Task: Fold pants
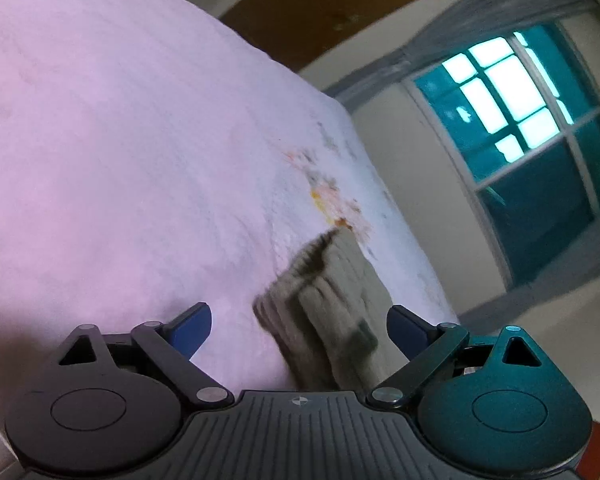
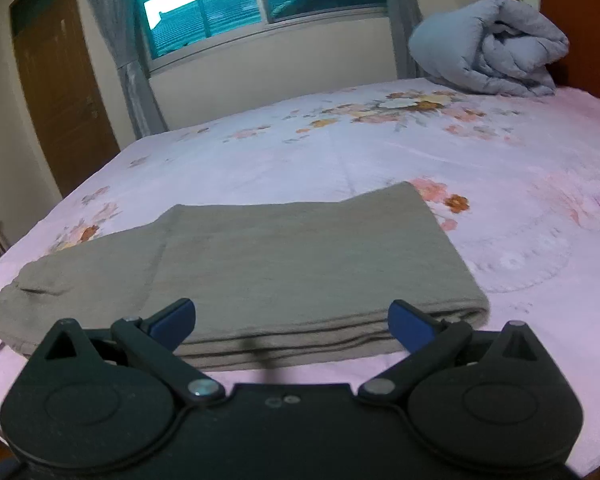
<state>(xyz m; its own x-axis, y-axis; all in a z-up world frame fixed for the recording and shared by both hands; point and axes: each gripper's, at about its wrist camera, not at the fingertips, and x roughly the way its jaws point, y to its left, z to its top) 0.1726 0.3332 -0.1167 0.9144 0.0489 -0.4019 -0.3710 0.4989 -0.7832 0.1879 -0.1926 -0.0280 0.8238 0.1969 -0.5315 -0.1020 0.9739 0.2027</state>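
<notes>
Olive-grey pants [image 2: 260,260] lie folded in layers on the pink floral bed sheet [image 2: 380,160], with one end stretching to the left. My right gripper [image 2: 292,322] hovers at their near folded edge, jaws wide open and nothing between the blue pads. In the tilted, blurred left wrist view an end of the pants [image 1: 328,312] lies between the spread fingers of my left gripper [image 1: 300,332]. Its pads stand clear of the cloth on both sides, so it is open.
A rolled grey-blue duvet [image 2: 492,48] sits at the far right of the bed against the headboard. Beyond the bed are a window [image 2: 220,4] with grey curtains [image 2: 120,40] and a brown door [image 2: 56,92]. The bed's edge runs close on the left.
</notes>
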